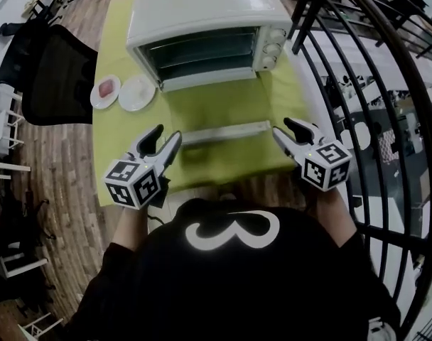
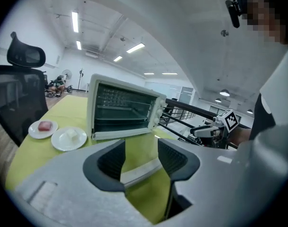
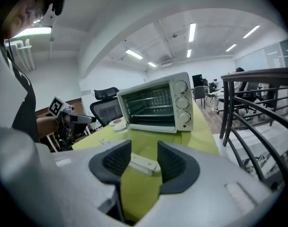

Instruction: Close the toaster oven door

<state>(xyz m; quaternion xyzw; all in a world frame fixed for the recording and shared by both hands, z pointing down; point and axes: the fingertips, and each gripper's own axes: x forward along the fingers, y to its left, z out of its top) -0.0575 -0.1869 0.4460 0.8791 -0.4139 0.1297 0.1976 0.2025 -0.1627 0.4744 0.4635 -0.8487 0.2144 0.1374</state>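
Risks from here, my judgement: door [image 1: 217, 105] lies open and flat, hinged at the front of the oven [image 1: 209, 20], w/ handle [image 1: 227, 132] at the near edge toward me. If I lift from one end only, the door may twist or slide off a jaw and drop back onto the table [image 1: 120, 48]; the cause would be an uneven push or poor purchase on the thin bar. Too much force at the end of the swing could shove the oven back or sideways. Two plates [image 1: 137, 92] sit just to its left, so a skid could knock them. Railing [image 1: 344, 62] is close on the right, so little elbow room there. Fingers: left gripper [image 1: 166, 135] is released, jaws apart, nothing b/w them, w/ the handle's left end just beyond. Right gripper [image 1: 284, 128] is likewise spread & empty, near the handle's right end; contact not evident. Condition of item: oven is white and sits toward the far side of the yellow-green table, knobs on its right panel, rack visible, cavity appears empty. Door glass is clear and the table shows thru it. Handle is a pale bar, looks intact.
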